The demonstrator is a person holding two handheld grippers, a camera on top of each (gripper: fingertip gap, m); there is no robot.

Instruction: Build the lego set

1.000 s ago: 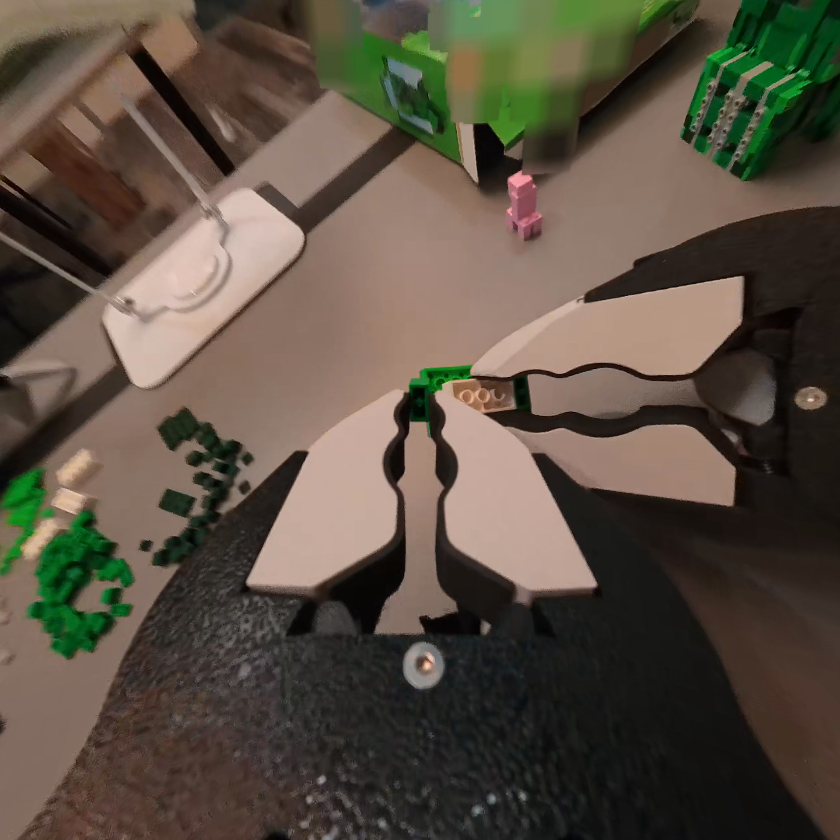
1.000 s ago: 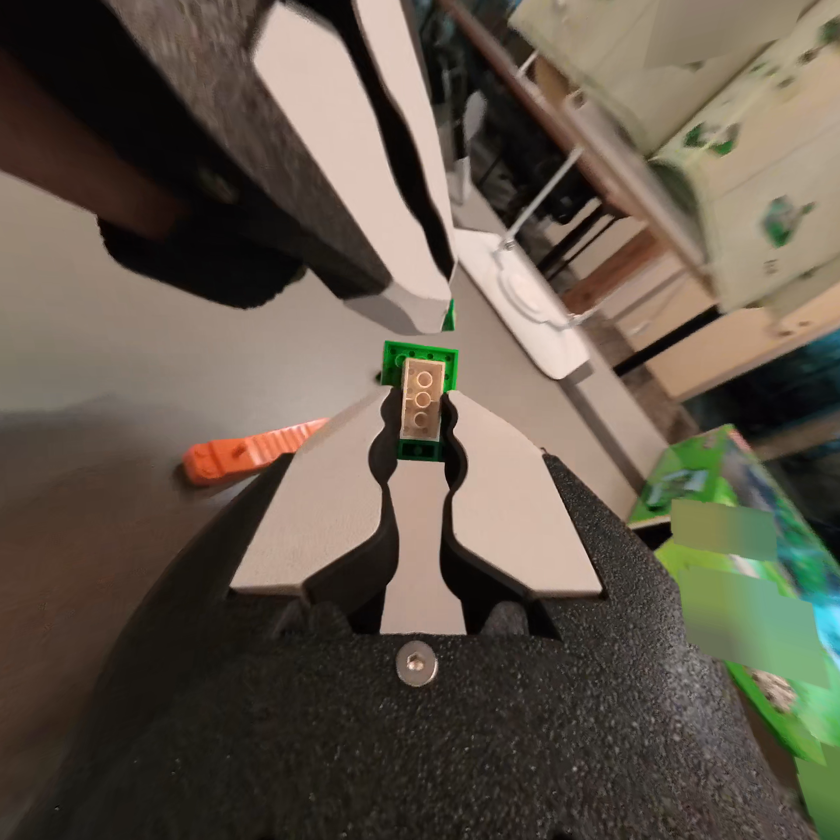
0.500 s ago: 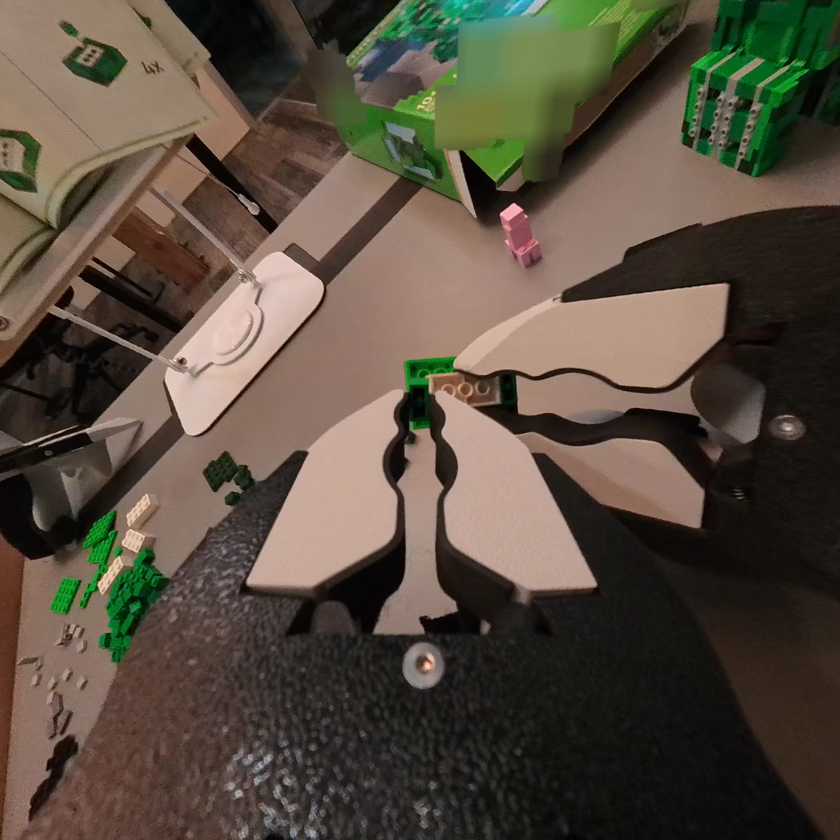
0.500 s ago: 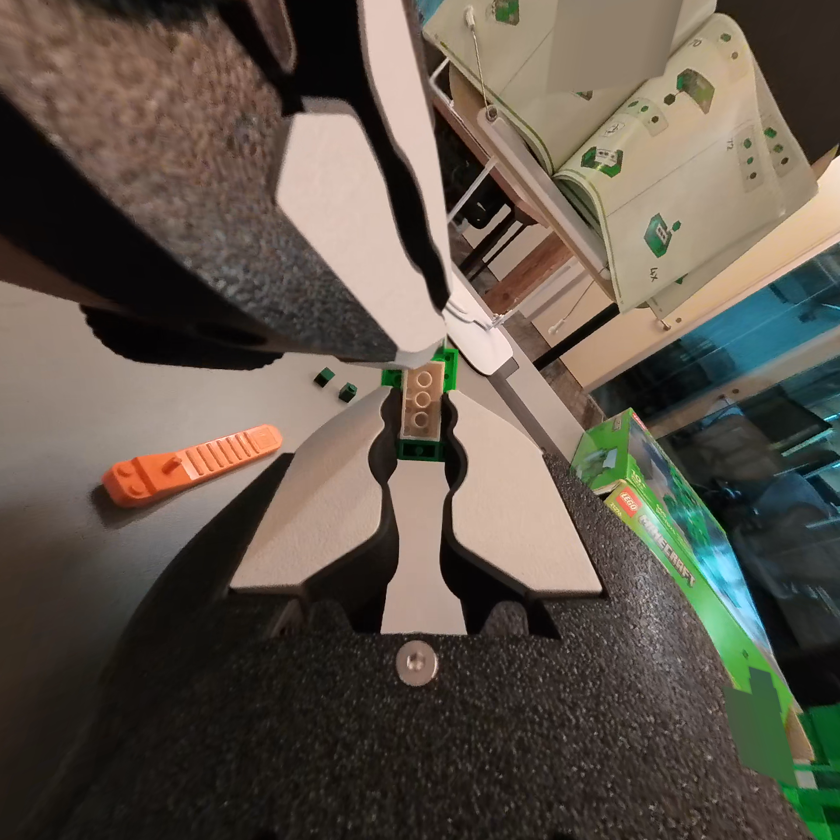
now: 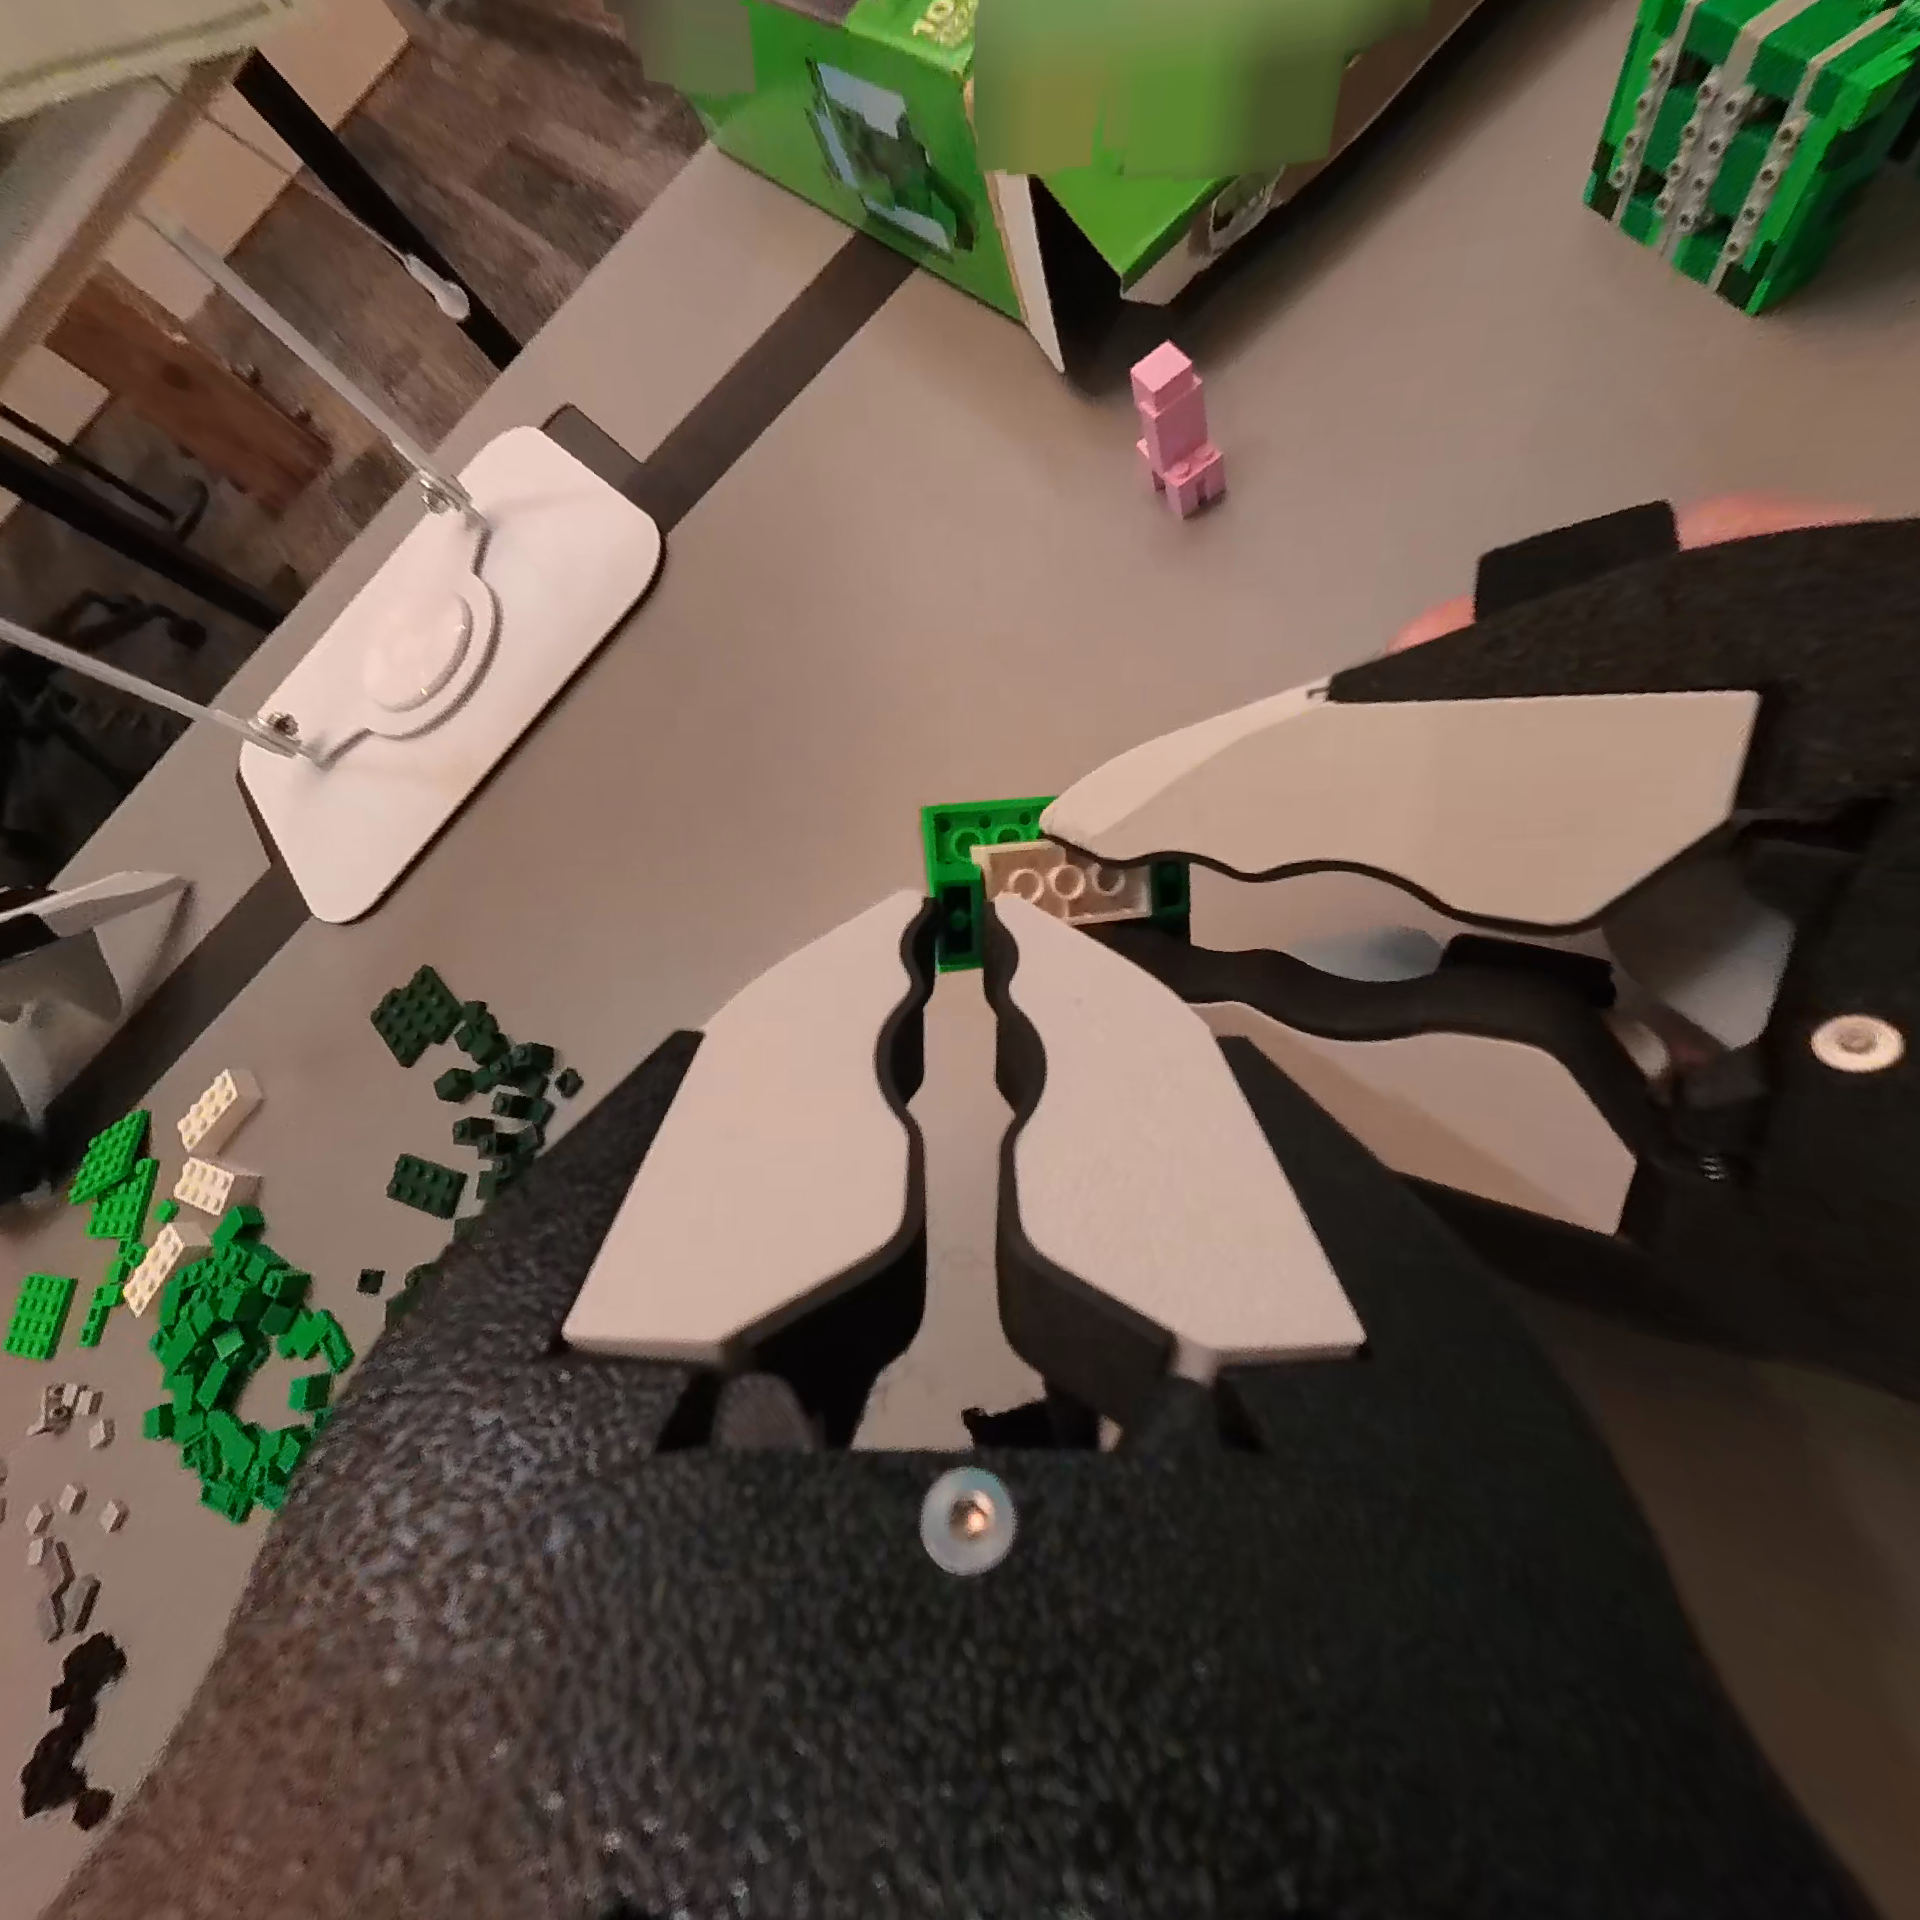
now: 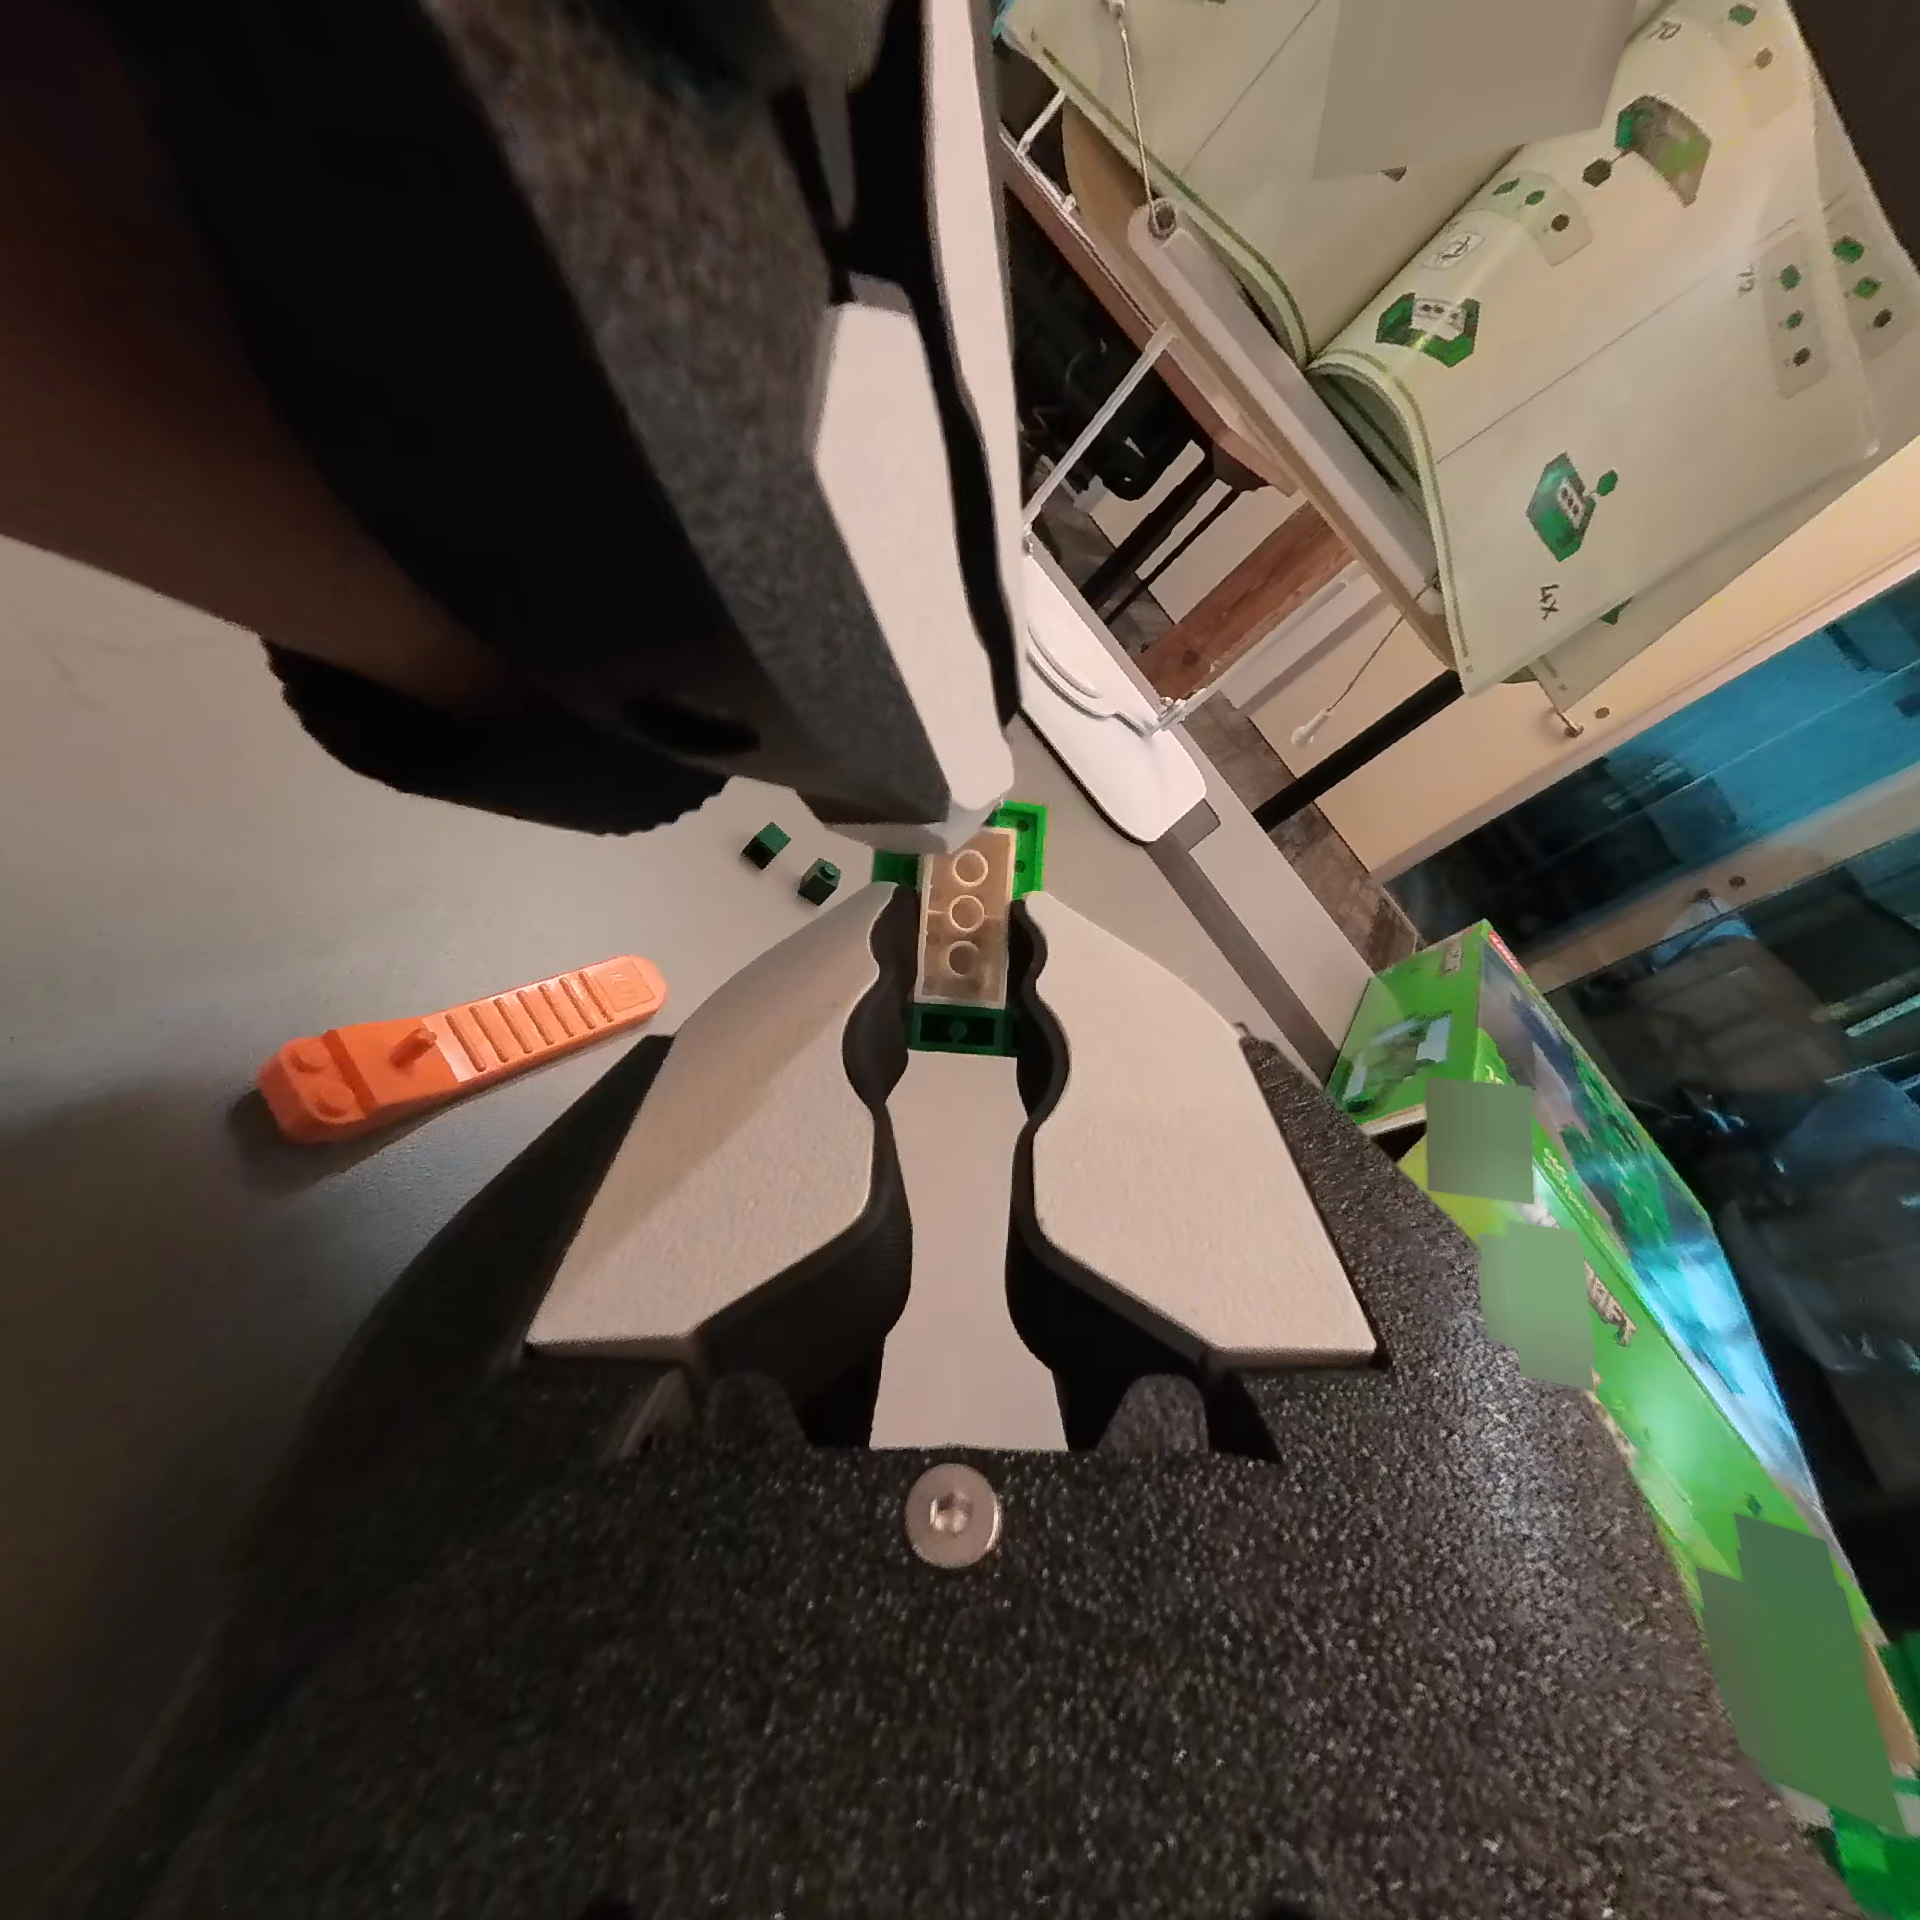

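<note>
A small assembly, a tan brick (image 5: pixel 1070 883) on top of a bright green piece (image 5: pixel 982 831), is held above the grey table (image 5: pixel 831 623) by both grippers. My left gripper (image 5: pixel 954 914) is shut on the green piece's near edge. My right gripper (image 6: pixel 956 909) is shut on the sides of the tan brick (image 6: pixel 966 925), with the green piece (image 6: pixel 961 1032) under it. In the right wrist view the left gripper's fingers (image 6: pixel 914 623) come down from above and touch the assembly's far end.
Loose bright green (image 5: pixel 239 1351), dark green (image 5: pixel 468 1091) and white bricks (image 5: pixel 213 1112) lie at the left. A pink figure (image 5: pixel 1179 436), green box (image 5: pixel 904 156), built green model (image 5: pixel 1766 135) and white stand base (image 5: pixel 447 675) lie beyond. An orange brick separator (image 6: pixel 457 1039) and an open booklet (image 6: pixel 1558 312) show. The tips of both grippers are at nearly the same place. The pink figure (image 5: pixel 1179 436) is about 15 cm from my right fingertips.
Both grippers keep their hold on the assembly. The pair has tilted and shifted slightly, so the table and brick piles sit differently in view.
</note>
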